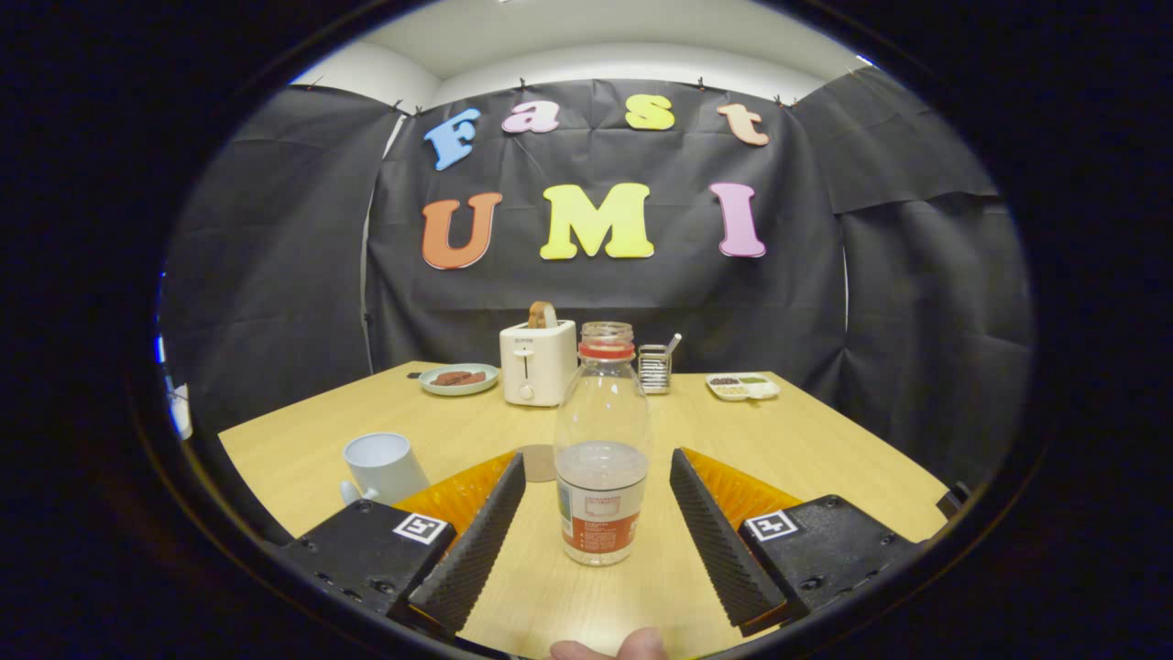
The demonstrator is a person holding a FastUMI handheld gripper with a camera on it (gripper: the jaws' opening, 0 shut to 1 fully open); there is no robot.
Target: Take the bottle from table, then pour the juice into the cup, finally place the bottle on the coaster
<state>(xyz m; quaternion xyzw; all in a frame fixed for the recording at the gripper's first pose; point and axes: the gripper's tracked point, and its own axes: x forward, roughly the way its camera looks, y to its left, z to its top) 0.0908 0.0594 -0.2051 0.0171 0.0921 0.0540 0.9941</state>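
The tongs [597, 472] stand wide open, with the upright bottle [602, 449] between the fingers, touching neither. It stands on a pale wooden worktop [825, 449] walled by black cloth. The coaster [539, 462] lies just behind the bottle, the white cup [383, 466] off to the left, a toaster [537, 360] farther back.
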